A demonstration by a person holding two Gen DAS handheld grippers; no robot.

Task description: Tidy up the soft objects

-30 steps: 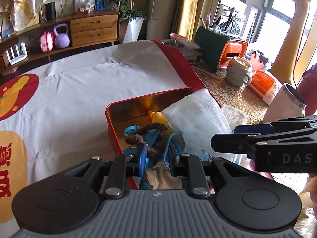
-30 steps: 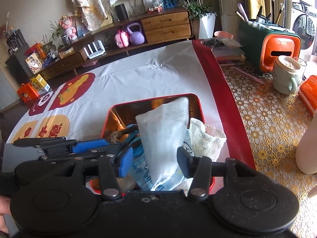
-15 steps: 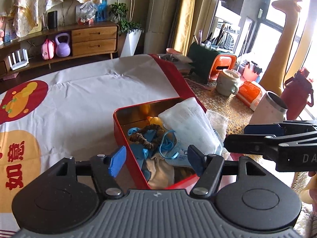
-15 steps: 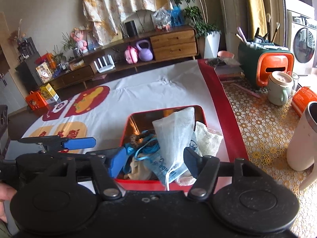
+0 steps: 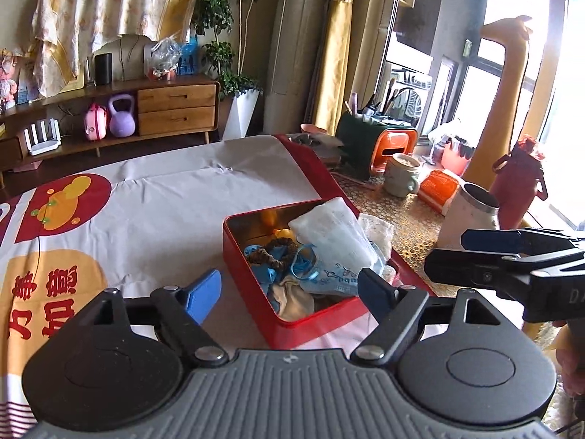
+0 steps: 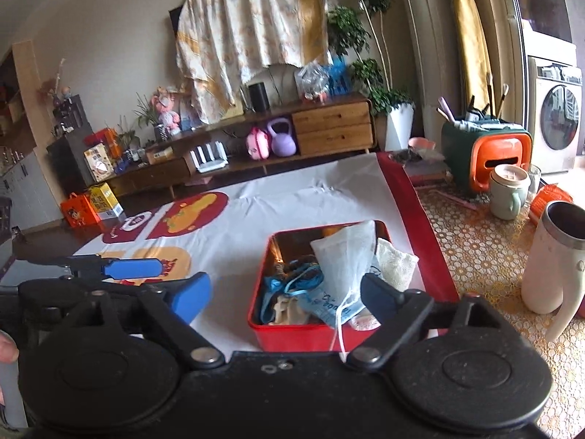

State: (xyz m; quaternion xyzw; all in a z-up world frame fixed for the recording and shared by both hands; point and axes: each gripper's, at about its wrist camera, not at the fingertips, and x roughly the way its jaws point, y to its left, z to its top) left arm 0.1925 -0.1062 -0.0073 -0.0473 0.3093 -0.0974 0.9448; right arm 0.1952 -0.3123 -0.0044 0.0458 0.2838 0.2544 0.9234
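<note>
Soft items gathered in a red tin

A red tin [image 5: 310, 323] sat on the white tablecloth [image 5: 175, 201], holding a pale mesh bag [image 6: 347, 256], blue cords and a brown scrunchie [image 5: 276, 252]. The left gripper [image 5: 289, 289] and right gripper [image 6: 285, 294] hovered before it, both spread wide and holding nothing

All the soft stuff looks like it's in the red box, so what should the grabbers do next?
Probably tuck the white pouch down with the right gripper. It sticks up above the rim of the red tin, and its string hangs over the front wall. Both grippers, the left gripper too, are open and hold nothing, so either is free to push it in.
</note>
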